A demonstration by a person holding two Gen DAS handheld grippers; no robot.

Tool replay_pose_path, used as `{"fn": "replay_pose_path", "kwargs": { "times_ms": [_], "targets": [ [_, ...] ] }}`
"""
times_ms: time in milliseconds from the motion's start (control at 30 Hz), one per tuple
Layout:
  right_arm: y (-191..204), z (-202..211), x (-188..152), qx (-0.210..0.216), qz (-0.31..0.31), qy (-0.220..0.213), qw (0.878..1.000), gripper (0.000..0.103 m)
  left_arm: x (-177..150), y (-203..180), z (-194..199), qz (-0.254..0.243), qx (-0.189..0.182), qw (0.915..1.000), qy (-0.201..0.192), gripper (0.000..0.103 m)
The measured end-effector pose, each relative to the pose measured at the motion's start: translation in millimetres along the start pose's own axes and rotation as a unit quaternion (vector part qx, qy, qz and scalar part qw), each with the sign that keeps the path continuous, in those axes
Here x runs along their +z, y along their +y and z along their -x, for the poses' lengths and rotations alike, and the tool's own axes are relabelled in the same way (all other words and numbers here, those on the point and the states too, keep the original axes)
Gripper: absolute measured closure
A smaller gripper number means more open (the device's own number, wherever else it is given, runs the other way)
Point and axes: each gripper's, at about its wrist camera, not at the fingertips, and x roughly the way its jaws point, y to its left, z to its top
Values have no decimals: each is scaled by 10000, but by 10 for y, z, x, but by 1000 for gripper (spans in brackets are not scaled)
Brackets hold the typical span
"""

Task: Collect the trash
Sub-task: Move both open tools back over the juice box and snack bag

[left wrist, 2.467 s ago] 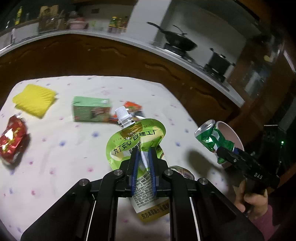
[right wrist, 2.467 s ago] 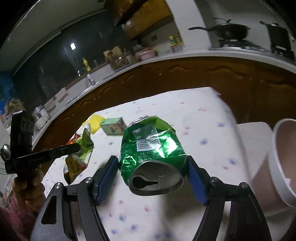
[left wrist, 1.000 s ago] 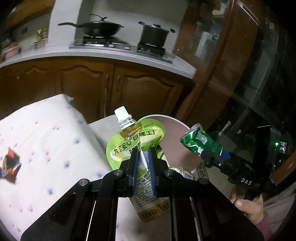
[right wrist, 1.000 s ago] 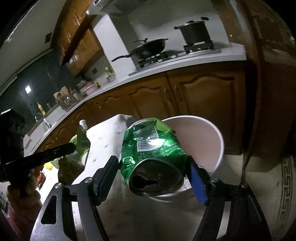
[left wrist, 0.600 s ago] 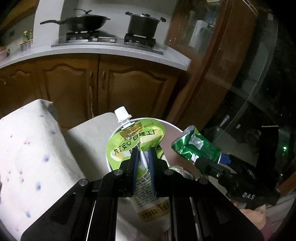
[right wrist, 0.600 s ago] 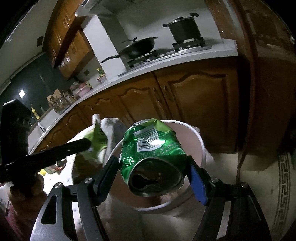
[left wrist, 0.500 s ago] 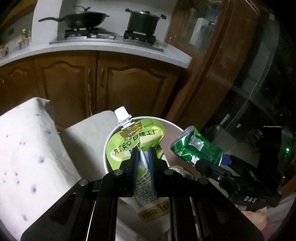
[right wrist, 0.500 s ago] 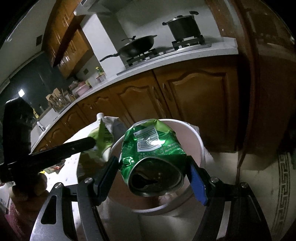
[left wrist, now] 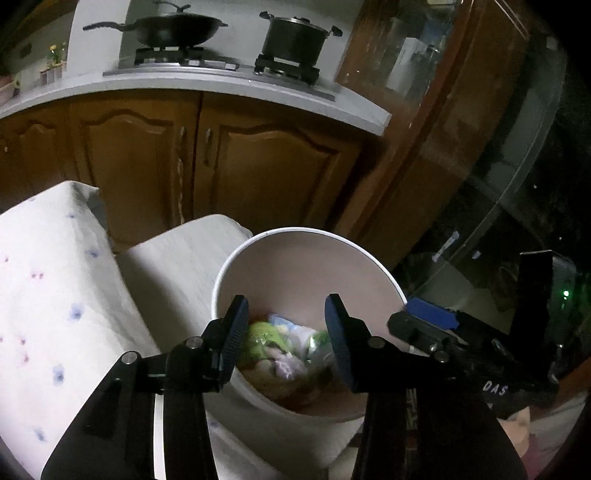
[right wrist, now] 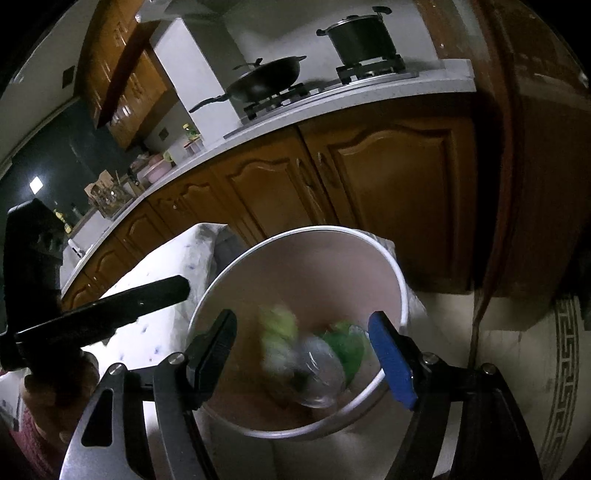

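Note:
A white round trash bin [left wrist: 306,236] stands beside the table; it also shows in the right wrist view [right wrist: 400,280]. My left gripper [left wrist: 286,334] is open and empty above the bin. My right gripper [right wrist: 303,354] is open and empty above it too. The green spout pouch [left wrist: 260,338] lies among trash inside the bin and blurs in the right wrist view [right wrist: 277,332]. The crushed green can [right wrist: 345,345] is inside the bin, blurred in motion. The right gripper's body [left wrist: 443,343] shows at the bin's right rim; the left gripper's body [right wrist: 103,308] shows at its left.
The table with a white dotted cloth [left wrist: 44,295] is left of the bin. Wooden kitchen cabinets [left wrist: 229,166] stand behind, with a wok [left wrist: 173,27] and a pot [left wrist: 295,37] on the stove. Patterned floor [right wrist: 561,369] lies to the right.
Both grippers opened over the bin. The green pouch and the crushed can dropped out of them into the bin.

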Motion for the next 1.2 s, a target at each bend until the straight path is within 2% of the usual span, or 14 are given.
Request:
{"fn": "replay_pose_path", "kwargs": {
  "times_ms": [400,500,567,633,733,967,1200],
  "targets": [
    [147,140,-44,32,-45,-164,9999,27,-262,365,471,380,155,9990,-160,60],
    [247,206,-45,88,-41,-303,9995,23,-364,497,653,508,229,9982,-241,60],
    [333,246,-59,199,-64,-382,9991,21,-446,601,781,604,342,9972,-294,54],
    [437,269,-79,285,-30,-433,9987,19,-531,698,897,724,429,9959,-338,53],
    [608,269,-97,392,69,-439,9982,15,-733,892,1127,971,535,9930,-400,53],
    [1057,141,-210,753,254,-292,9964,15,-1092,1287,1579,1328,885,9858,-527,51],
    [1466,-74,-379,1038,425,8,9937,15,-1427,1799,2046,1712,1385,9730,-696,51]
  ]
}}
